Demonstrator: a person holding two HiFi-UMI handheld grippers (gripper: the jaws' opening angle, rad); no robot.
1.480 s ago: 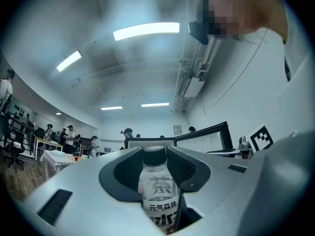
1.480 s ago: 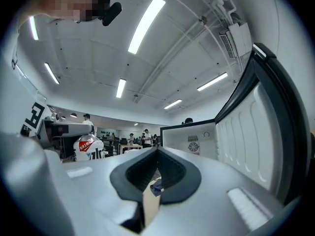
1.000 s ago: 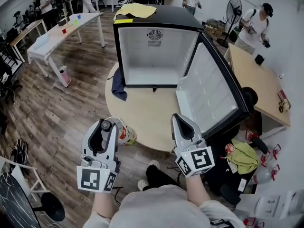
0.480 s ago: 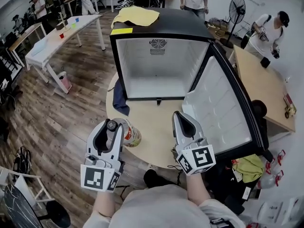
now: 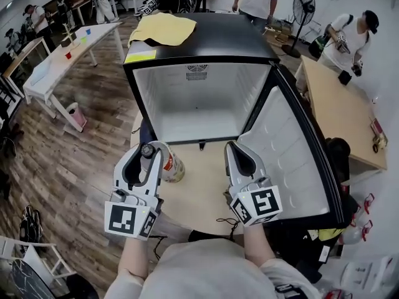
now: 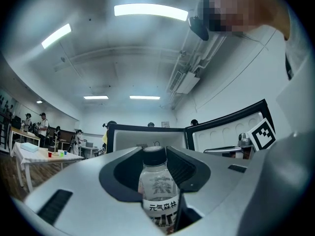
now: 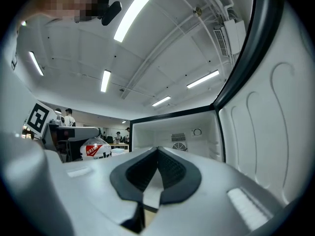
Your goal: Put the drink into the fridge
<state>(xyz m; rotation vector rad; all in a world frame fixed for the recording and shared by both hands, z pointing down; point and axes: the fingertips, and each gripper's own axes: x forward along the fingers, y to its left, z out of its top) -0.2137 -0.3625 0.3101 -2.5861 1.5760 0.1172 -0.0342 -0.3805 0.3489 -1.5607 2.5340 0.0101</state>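
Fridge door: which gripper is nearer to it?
Right. The right gripper sits just left of the open door; the left gripper, holding the bottle, is farther left.

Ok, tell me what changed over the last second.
The left tongs, carrying the drink bottle, and the right tongs have moved forward toward the open fridge. Unchanged: left tongs clamped on the bottle, right tongs shut and empty, fridge door open.

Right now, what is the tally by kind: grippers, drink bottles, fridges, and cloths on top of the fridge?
Grippers: 2 (left gripper, right gripper)
Drink bottle: 1
Fridge: 1
Yellow cloth: 1
Total: 5
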